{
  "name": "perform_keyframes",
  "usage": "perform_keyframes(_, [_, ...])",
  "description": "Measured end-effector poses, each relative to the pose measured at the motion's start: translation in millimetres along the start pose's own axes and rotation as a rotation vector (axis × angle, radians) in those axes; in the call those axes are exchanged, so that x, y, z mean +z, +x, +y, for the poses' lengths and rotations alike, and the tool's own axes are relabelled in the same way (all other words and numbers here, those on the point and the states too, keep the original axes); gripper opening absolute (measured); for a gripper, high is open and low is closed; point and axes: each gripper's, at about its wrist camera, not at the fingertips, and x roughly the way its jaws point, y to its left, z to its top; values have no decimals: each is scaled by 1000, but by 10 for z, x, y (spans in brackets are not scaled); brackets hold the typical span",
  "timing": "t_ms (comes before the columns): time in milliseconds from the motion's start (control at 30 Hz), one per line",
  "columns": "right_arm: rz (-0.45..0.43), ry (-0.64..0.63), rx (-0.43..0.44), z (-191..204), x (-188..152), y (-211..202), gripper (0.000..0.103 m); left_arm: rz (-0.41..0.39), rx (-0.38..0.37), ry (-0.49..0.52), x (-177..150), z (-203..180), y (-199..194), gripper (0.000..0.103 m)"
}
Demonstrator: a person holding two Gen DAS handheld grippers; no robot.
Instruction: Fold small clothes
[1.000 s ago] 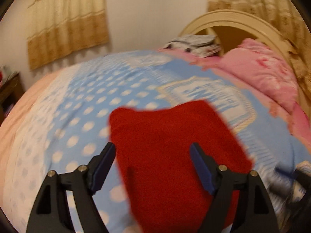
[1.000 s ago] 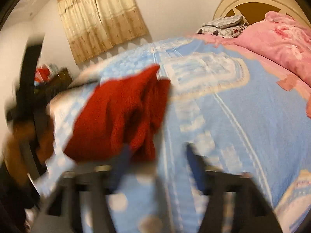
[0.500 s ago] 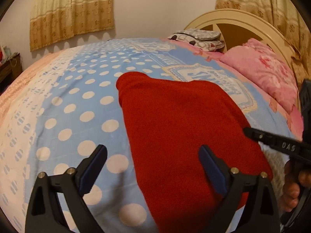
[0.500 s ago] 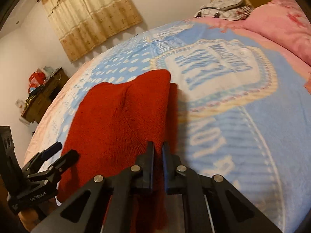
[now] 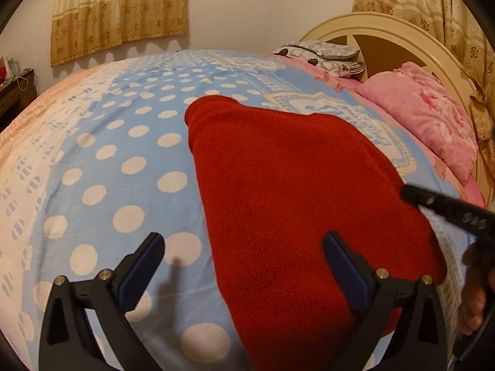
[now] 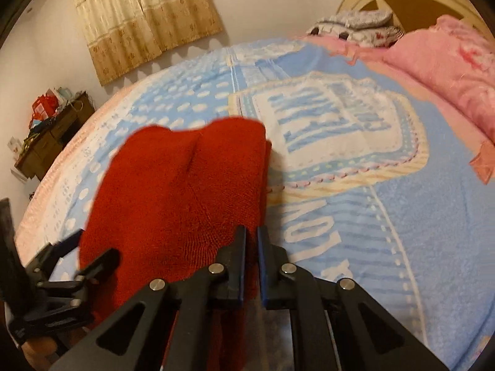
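Garment: we see one red knitted garment [image 5: 294,201] lying flat on the blue blanket [image 5: 130,142] of the bed, left of the printed emblem [image 6: 337,123] and short of the pink pillow [image 5: 433,114].
Long axis: in the left wrist view we read it running from the near edge, under the grippers, away toward the far side of the bed; the far end is rounded and lies among the white dots.
Surface: in the right wrist view we note a shallow crease down the middle and a doubled edge along its right side.
Left gripper [image 5: 244,266]: jaws spread wide and have just been opening; the cloth's left edge runs between them, pads not pressing on it.
Right gripper [image 6: 251,266]: jaws clenched on the near right edge of the garment, red fabric showing in the narrow slit between them.
Change: a second ago we saw the garment bunched and lifted, blurred in motion, and the right jaws apart; it now lies spread and settled.
Person: fingers of a hand [image 5: 473,296] show at the right rim of the left wrist view.
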Motion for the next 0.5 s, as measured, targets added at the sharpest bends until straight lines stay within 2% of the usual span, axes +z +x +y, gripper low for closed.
perform_keyframes(100, [-86,-44,14,207,47,-244,15,-3,2,2,-6,-11,-3,103])
perform_keyframes(167, [-109,-96,28,369,74,-312,18,-2,-1,-1,-6,1,0,103])
perform_keyframes(267, [-78,-184,70,626,31,-269,18,0,-10,-11,-6,20,2,103])
perform_keyframes(333, [-56,-230,58,721,-46,-192,18,3,-17,-17,-7,32,4,103])
perform_keyframes(500, [38,-241,32,664,-263,58,18,13,-36,-32,-19,56,4,103])
